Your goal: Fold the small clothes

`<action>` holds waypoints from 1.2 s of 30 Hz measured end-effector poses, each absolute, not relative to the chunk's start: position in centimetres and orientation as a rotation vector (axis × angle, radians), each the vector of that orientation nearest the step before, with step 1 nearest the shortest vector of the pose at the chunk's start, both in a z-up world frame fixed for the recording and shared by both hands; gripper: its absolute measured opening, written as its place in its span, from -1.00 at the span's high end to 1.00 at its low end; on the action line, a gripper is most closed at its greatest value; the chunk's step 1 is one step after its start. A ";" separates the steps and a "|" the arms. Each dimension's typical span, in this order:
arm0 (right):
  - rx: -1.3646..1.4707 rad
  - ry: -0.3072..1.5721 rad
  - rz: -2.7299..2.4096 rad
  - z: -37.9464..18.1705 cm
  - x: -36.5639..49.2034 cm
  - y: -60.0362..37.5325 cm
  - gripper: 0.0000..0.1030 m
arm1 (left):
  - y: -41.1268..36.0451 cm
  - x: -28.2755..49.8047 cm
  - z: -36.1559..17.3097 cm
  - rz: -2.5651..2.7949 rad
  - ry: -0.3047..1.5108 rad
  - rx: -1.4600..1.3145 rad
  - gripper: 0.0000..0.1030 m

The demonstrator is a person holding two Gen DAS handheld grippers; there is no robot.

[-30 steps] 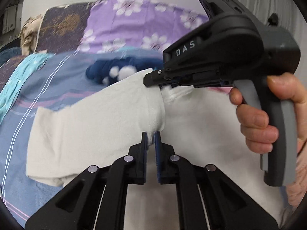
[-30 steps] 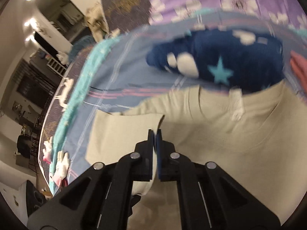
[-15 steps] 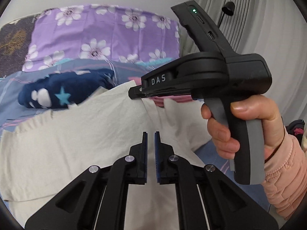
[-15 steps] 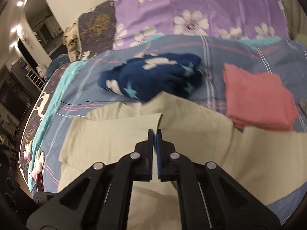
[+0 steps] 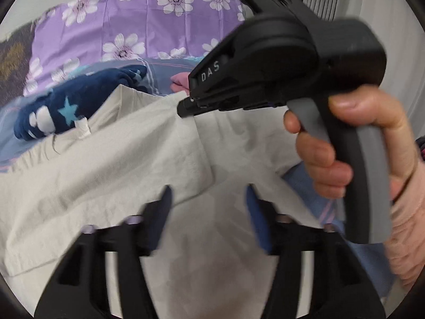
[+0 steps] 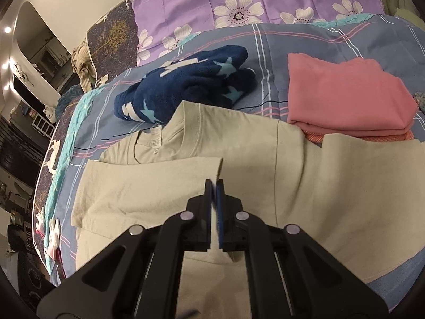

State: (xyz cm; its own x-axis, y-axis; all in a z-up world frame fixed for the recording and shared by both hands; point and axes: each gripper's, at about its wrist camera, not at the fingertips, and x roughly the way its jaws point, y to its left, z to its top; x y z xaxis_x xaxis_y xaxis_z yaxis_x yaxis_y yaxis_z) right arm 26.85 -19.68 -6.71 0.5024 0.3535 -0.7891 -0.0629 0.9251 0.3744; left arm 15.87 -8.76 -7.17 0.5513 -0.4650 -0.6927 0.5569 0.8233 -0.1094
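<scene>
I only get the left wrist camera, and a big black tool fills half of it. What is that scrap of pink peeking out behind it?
Observer: A neatly folded pink garment, lying on the bedspread just past the beige shirt.
Operator: Is the right gripper holding something?
Observer: Yes. It is shut on the corner of a shirt flap folded over towards the collar.
Operator: Anything beyond the bed's left side?
Observer: A dim room with ceiling lights on.

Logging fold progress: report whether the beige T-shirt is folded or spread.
Partly folded: the beige T-shirt has one side flap doubled over its body, its edge pinched in the shut right gripper; the rest lies spread.
</scene>
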 end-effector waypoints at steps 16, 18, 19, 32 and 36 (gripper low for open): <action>0.258 0.912 0.170 -4.3 25.6 -22.1 0.94 | -8.6 17.4 -5.4 -0.735 0.776 0.059 0.94; 0.197 0.929 0.108 -5.4 26.0 -22.3 0.93 | -9.9 17.1 -6.4 -0.749 0.782 0.099 0.84; 0.185 0.962 0.080 -6.5 26.1 -22.7 0.93 | -10.2 17.1 -6.9 -0.748 0.801 0.101 0.73; 0.222 0.983 0.403 -8.4 19.1 -20.5 0.27 | 6.9 12.9 -5.9 -0.357 0.760 0.002 -0.15; 0.100 1.001 0.321 -12.0 18.7 -19.9 0.36 | 17.3 13.0 -7.5 0.007 0.781 -0.031 -0.15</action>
State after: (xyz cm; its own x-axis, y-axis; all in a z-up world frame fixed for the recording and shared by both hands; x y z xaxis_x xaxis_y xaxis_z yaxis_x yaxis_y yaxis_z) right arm 18.67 -19.87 -11.96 0.4966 0.3102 -0.8107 -0.2192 0.9485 0.2287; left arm 13.03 17.27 -7.48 0.7103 -0.0056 -0.7039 -0.0176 0.9995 -0.0257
